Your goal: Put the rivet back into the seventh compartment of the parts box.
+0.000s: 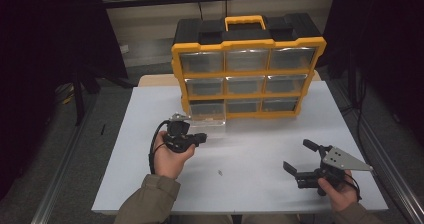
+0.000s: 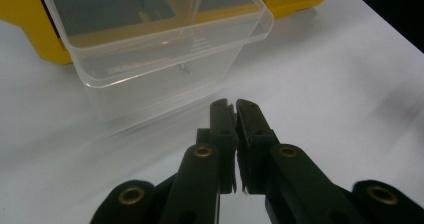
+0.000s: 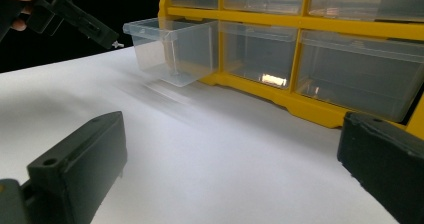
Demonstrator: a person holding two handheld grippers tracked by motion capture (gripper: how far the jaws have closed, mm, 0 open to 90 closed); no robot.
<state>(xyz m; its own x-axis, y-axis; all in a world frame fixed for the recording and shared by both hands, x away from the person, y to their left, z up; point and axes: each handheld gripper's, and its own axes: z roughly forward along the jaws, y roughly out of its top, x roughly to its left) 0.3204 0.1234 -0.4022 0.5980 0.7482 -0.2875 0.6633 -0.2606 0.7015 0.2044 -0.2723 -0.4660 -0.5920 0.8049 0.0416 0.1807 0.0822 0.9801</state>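
Yellow-framed plastic organiser cabinet (image 1: 247, 76) with nine clear drawers stands at the far side of the white table (image 1: 260, 154). Its bottom-left clear plastic drawer (image 1: 207, 115) is pulled out toward the person, front end tipped down near the tabletop. Left gripper (image 1: 201, 137) sits just in front of that drawer, jaws closed, a tiny pale thing pinched at the tips (image 3: 116, 44), too small to identify. Right gripper (image 1: 300, 156) is well right of the drawer, low over the table, jaws wide apart, nothing between. Small dark speck (image 1: 220, 172) lies on the table between the grippers.

Tiny speck (image 1: 220, 172) on the table (image 1: 260, 154) — too small to identify
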